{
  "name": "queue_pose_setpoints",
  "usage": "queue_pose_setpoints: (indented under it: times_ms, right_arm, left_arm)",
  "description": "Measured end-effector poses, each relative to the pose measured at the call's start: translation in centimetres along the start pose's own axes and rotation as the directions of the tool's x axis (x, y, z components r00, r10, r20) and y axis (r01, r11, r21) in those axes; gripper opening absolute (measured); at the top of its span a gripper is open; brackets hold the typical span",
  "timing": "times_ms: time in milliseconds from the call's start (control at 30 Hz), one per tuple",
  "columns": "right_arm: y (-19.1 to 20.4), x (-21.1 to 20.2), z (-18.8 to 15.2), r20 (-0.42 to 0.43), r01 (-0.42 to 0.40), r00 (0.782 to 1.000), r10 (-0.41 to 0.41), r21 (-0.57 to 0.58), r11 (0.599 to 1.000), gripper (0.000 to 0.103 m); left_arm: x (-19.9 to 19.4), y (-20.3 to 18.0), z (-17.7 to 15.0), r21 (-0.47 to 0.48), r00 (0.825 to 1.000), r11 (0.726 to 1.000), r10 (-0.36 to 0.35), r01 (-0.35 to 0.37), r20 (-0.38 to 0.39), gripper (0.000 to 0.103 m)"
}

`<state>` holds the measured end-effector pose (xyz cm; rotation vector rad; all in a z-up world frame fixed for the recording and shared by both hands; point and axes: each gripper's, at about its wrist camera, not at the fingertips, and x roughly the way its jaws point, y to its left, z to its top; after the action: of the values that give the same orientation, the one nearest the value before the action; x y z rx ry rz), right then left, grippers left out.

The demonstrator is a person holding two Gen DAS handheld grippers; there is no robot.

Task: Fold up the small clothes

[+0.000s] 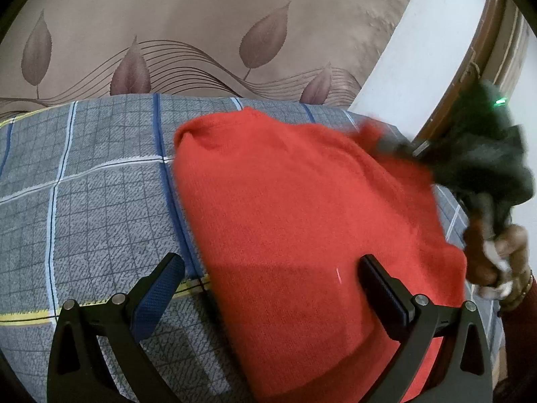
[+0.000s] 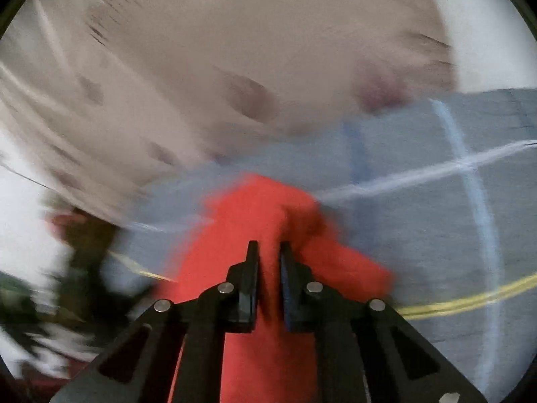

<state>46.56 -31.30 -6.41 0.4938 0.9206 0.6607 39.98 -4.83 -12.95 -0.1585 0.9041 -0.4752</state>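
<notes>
Your left gripper (image 1: pixel 270 267) hovers with its fingers spread wide and nothing between them, one finger over the red garment (image 1: pixel 302 218) and the other over the checked bedsheet (image 1: pixel 84 184). Your right gripper (image 2: pixel 268 252) has its fingers nearly together, pinching a bunched fold of that garment, which lies on the sheet. Beyond hangs a leaf-patterned curtain (image 1: pixel 201 16). The right view is blurred.
</notes>
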Motion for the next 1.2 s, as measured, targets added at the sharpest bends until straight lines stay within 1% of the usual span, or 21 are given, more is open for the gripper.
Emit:
queue_pose_setpoints:
  times_ms: [33, 67, 133, 200, 267, 367, 400, 433, 500, 600, 667, 700, 733, 833, 900, 967, 1000, 1067, 1100, 1133, 1200]
  right_arm:
    - [-0.4, -0.9, 0.0, 0.043, -0.067, 0.997, 0.066, 0.028, 0.997, 0.010]
    - [-1.8, -1.0, -0.2, 0.055, -0.076, 0.996, 0.072, 0.074, 0.994, 0.010]
    - [-6.2, 0.0, -1.0, 0.013, 0.021, 1.000, -0.024, 0.193, 0.981, 0.010]
    - [-8.4, 1.0, -2.3, -0.035, 0.003, 0.999, 0.006, 0.261, 0.965, 0.010]
    - [-8.6, 0.6, -2.3, -0.015, -0.021, 1.000, 0.026, 0.276, 0.961, 0.011]
    - [-8.2, 0.6, -2.0, -0.016, 0.025, 1.000, -0.022, 0.248, 0.968, 0.015]
    - [-7.9, 0.4, -1.9, -0.011, 0.041, 0.999, -0.039, 0.236, 0.971, 0.021]
    - [-7.4, -0.6, -1.5, 0.003, 0.075, 0.997, -0.078, 0.213, 0.974, 0.026]
    - [-5.7, -1.3, -0.2, 0.021, 0.159, 0.986, -0.164, 0.139, 0.977, 0.028]
    - [-0.5, -1.0, 2.6, -0.005, 0.214, 0.977, -0.215, -0.085, 0.973, 0.032]
    - [3.9, 1.3, 4.2, -0.075, 0.193, 0.973, -0.219, -0.261, 0.946, 0.044]
    - [5.9, 3.1, 4.8, -0.130, 0.157, 0.969, -0.210, -0.335, 0.929, 0.060]
    - [8.3, 5.4, 5.1, -0.175, 0.132, 0.959, -0.223, -0.420, 0.898, 0.067]
    - [11.7, 10.4, 5.2, -0.226, 0.120, 0.928, -0.295, -0.570, 0.813, 0.067]
    - [12.8, 13.5, 5.5, -0.240, 0.128, 0.909, -0.341, -0.618, 0.776, 0.067]
    - [12.8, 16.0, 5.2, -0.269, 0.120, 0.875, -0.401, -0.683, 0.720, 0.067]
    - [12.7, 17.0, 5.0, -0.285, 0.117, 0.860, -0.424, -0.698, 0.706, 0.067]
    - [11.9, 18.4, 4.5, -0.320, 0.109, 0.833, -0.452, -0.706, 0.700, 0.064]
    - [11.5, 19.0, 4.1, -0.326, 0.114, 0.820, -0.471, -0.713, 0.692, 0.056]
    - [10.9, 19.5, 3.9, -0.316, 0.142, 0.810, -0.494, -0.712, 0.688, 0.035]
    - [9.6, 20.1, 4.3, -0.292, 0.212, 0.796, -0.530, -0.685, 0.697, 0.011]
  left_arm:
    - [0.0, 0.0, 0.0, 0.001, 1.000, 1.000, 0.000, 0.000, -0.001, 0.103]
    - [0.0, 0.0, 0.0, 0.000, 1.000, 1.000, 0.000, 0.000, 0.000, 0.103]
    - [0.0, 0.1, 0.1, 0.000, 1.000, 1.000, -0.001, 0.001, -0.001, 0.103]
    - [-0.1, 0.0, 0.1, -0.001, 1.000, 1.000, -0.002, 0.002, -0.001, 0.103]
    - [-0.1, 0.0, 0.1, -0.001, 1.000, 1.000, -0.002, 0.002, -0.002, 0.103]
    - [-0.1, 0.0, 0.1, -0.004, 1.000, 1.000, -0.002, 0.002, -0.002, 0.103]
    - [0.0, 0.1, 0.1, -0.003, 1.000, 1.000, 0.000, 0.000, -0.002, 0.103]
    - [0.0, 0.1, 0.2, -0.002, 1.000, 1.000, 0.002, -0.002, -0.003, 0.103]
    - [0.1, 0.1, 0.2, -0.002, 1.000, 1.000, 0.003, -0.003, -0.003, 0.103]
    - [0.1, 0.0, 0.3, 0.000, 1.000, 1.000, 0.005, -0.005, -0.002, 0.103]
    - [0.2, 0.0, 0.3, 0.002, 1.000, 1.000, 0.006, -0.006, -0.001, 0.103]
    - [0.2, -0.1, 0.3, 0.003, 1.000, 1.000, 0.007, -0.007, 0.000, 0.103]
    - [0.2, -0.1, 0.3, 0.004, 1.000, 1.000, 0.008, -0.008, 0.001, 0.103]
    - [0.1, -0.1, 0.1, -0.003, 1.000, 1.000, 0.004, -0.004, 0.004, 0.103]
    - [0.0, -0.2, -0.1, -0.002, 1.000, 1.000, 0.001, -0.001, 0.007, 0.103]
    - [0.0, -0.4, -0.3, 0.008, 1.000, 1.000, -0.011, 0.011, 0.003, 0.103]
    - [0.0, -0.5, -0.4, 0.013, 1.000, 1.000, -0.017, 0.017, -0.001, 0.103]
    - [0.1, -0.9, -0.5, 0.030, 1.000, 0.999, -0.031, 0.031, -0.004, 0.103]
    - [0.1, -1.2, -0.6, 0.041, 0.999, 0.998, -0.037, 0.037, -0.008, 0.103]
    - [0.2, -1.4, -0.6, 0.049, 0.999, 0.998, -0.039, 0.040, -0.011, 0.103]
    - [0.3, -1.7, -0.7, 0.058, 0.999, 0.997, -0.040, 0.041, -0.013, 0.103]
